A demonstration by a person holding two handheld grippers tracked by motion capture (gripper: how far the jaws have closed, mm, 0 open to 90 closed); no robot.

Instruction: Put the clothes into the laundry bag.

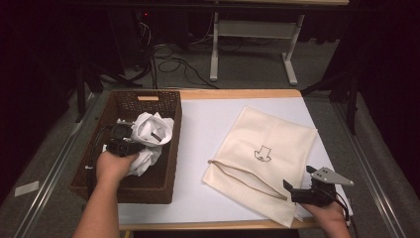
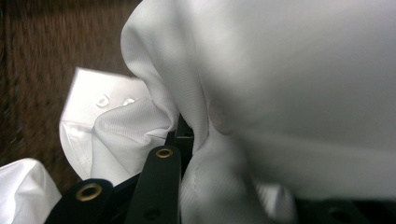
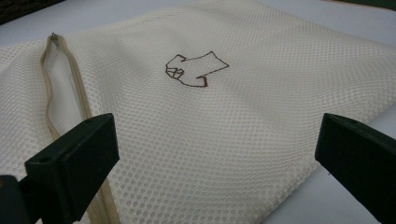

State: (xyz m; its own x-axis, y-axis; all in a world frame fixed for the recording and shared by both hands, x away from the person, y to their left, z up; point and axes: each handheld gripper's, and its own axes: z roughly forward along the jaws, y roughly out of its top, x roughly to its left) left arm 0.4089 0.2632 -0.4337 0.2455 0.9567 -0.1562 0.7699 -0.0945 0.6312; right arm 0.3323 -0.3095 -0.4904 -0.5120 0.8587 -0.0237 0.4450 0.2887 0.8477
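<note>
A crumpled white shirt (image 1: 148,131) lies in a brown wicker basket (image 1: 166,148) on the left of the table. My left gripper (image 1: 130,140) reaches into the basket and is shut on a fold of the shirt. In the left gripper view the black jaws (image 2: 187,140) pinch the cloth (image 2: 289,79), with a buttoned cuff (image 2: 102,107) hanging behind. A cream mesh laundry bag (image 1: 262,148) lies flat on the right, its zipper (image 1: 242,181) partly undone. My right gripper (image 1: 297,191) rests open at the bag's near corner, and the mesh (image 3: 224,121) spreads beyond its wide-apart jaws.
A white sheet (image 1: 208,124) covers the wooden tabletop between basket and bag. Beyond the far edge stand a white desk frame (image 1: 252,39) and loose cables (image 1: 168,62) on the floor. Metal rails (image 1: 49,168) run along both sides of the table.
</note>
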